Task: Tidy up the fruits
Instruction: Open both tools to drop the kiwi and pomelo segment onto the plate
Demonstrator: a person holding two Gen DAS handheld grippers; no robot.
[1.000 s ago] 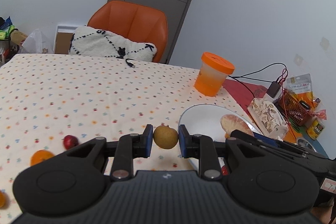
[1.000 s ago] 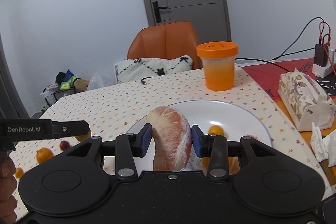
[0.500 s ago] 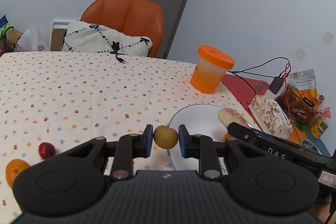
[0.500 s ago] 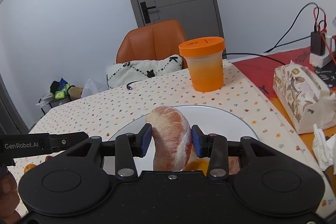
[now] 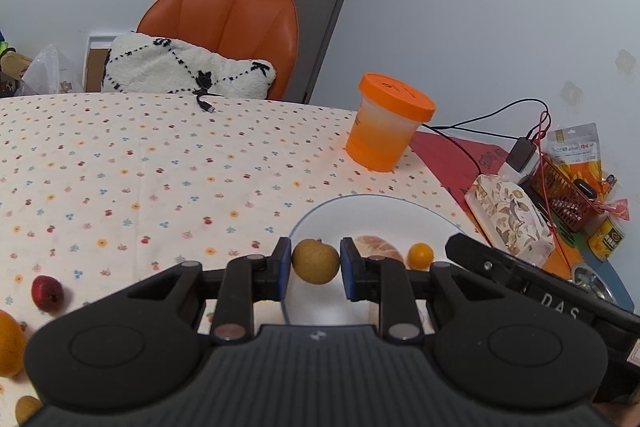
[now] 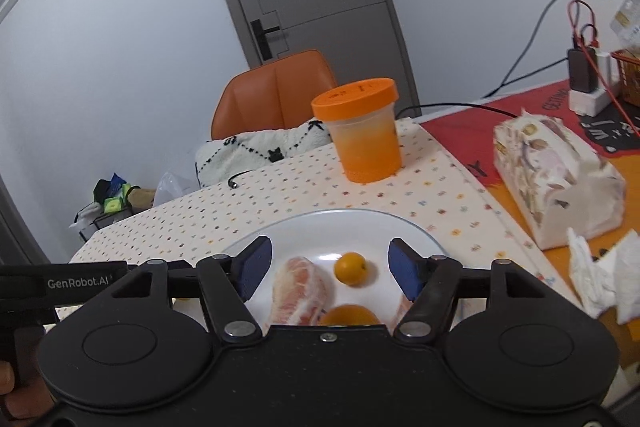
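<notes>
Bench (image 5: 120,163) under a cream cloth dotted with small flowers, a red mat at its right end.

A round white plate (image 6: 352,227) lies near the right edge of the cloth; an orange-lidded translucent plastic tub (image 5: 386,123) stands toward the far edge beyond it. A floral-printed tissue pack (image 6: 556,183) lies on the right end. A small dark-red fruit (image 5: 48,293), an orange citrus fruit (image 5: 8,343) and a small tan fruit (image 5: 26,409) lie at the near left. A black cable plug (image 5: 206,105) lies at the far edge.

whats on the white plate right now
On the white plate lie a peeled pomelo segment and a small orange fruit. A larger orange fruit and another piece at the near edge are partly covered by the right gripper.
</notes>
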